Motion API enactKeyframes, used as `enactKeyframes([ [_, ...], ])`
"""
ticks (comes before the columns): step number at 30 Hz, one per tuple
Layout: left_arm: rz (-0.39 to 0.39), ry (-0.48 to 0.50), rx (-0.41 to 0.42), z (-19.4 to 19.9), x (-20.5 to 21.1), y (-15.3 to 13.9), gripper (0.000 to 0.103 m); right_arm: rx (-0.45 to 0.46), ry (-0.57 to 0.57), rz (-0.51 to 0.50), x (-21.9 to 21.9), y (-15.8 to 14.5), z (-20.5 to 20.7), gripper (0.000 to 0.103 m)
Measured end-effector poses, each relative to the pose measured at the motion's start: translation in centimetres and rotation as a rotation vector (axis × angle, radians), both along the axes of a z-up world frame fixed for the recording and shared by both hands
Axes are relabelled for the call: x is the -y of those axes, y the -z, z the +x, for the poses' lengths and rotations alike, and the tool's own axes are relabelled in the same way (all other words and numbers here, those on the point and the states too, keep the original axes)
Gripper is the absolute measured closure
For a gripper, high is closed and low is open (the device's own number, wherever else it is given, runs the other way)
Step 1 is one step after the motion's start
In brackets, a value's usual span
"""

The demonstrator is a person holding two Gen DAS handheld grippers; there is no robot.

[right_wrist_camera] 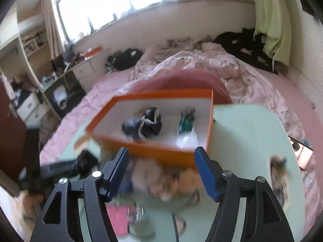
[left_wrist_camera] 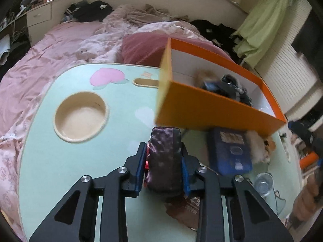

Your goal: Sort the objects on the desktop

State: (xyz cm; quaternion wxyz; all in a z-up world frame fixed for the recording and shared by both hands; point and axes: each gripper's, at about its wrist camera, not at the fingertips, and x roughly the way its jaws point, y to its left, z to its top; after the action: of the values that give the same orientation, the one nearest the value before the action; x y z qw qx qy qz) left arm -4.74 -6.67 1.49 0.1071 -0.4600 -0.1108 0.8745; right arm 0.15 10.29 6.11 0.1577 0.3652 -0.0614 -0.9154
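My left gripper point(left_wrist_camera: 163, 148) is shut on a dark purple patterned pouch point(left_wrist_camera: 164, 167), held just above the mint-green lap table point(left_wrist_camera: 60, 171). An orange box point(left_wrist_camera: 201, 109) with a white inside stands right of it and holds a dark bundle point(left_wrist_camera: 228, 86). In front of the box lie a blue pack point(left_wrist_camera: 230, 151) and a fluffy beige plush point(left_wrist_camera: 260, 147). In the blurred right wrist view, my right gripper point(right_wrist_camera: 161, 151) stands open over the plush point(right_wrist_camera: 163, 179), its pads apart from it, close to the orange box point(right_wrist_camera: 149, 150).
The table has a round recess point(left_wrist_camera: 80, 117) and a slot point(left_wrist_camera: 145, 82). A clear cup point(left_wrist_camera: 262, 183) and a brown wrapper point(left_wrist_camera: 185, 207) lie near me. A pink item point(right_wrist_camera: 117, 219) and a furry strip point(right_wrist_camera: 278, 173) are on the table. Pink bedding point(left_wrist_camera: 40, 60) surrounds it.
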Motion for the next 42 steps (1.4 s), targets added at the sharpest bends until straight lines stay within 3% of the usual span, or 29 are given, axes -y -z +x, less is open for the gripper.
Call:
enactKeyframes([
  [6,0.036,0.051,-0.017,2.8,-2.2,-0.1,0.072,0.045,-0.079,0.103,0.8,2.8,5.5,0.035],
  [11,0.021,0.060,-0.030,4.2,-4.0,-0.2,0.072,0.095,-0.069,0.178,0.4,5.9,7.0,0.035],
  [13,0.017,0.039,-0.044,4.6,-4.0,-0.2,0.072,0.076,-0.056,0.198,0.3,6.6,7.5,0.024],
  [15,0.027,0.014,-0.058,4.9,-3.7,-0.2,0.072,0.061,-0.033,0.255,0.5,7.2,7.7,0.003],
  [22,0.014,0.008,-0.059,4.8,-3.7,0.0,0.070,0.051,-0.016,0.273,-0.1,7.7,7.4,0.000],
  [24,-0.012,0.023,-0.066,4.9,-4.2,-0.1,0.063,0.051,-0.017,0.275,-0.1,7.7,7.4,0.000],
  [28,-0.111,0.058,-0.054,4.7,-5.8,-0.1,0.021,0.051,-0.016,0.280,-0.5,7.8,7.2,0.000],
  [33,-0.180,0.052,-0.043,4.5,-6.3,0.1,0.021,0.050,-0.015,0.285,-0.1,7.6,7.1,0.000],
  [38,-0.056,0.033,-0.061,4.8,-4.4,0.0,0.022,0.042,-0.010,0.278,0.7,7.4,7.6,0.000],
  [39,-0.021,0.023,-0.065,4.8,-3.9,-0.1,0.024,0.042,-0.006,0.277,0.8,7.3,7.6,0.000],
  [42,0.029,-0.012,-0.075,5.1,-2.8,0.1,0.053,0.032,-0.004,0.238,0.6,6.8,7.5,0.003],
])
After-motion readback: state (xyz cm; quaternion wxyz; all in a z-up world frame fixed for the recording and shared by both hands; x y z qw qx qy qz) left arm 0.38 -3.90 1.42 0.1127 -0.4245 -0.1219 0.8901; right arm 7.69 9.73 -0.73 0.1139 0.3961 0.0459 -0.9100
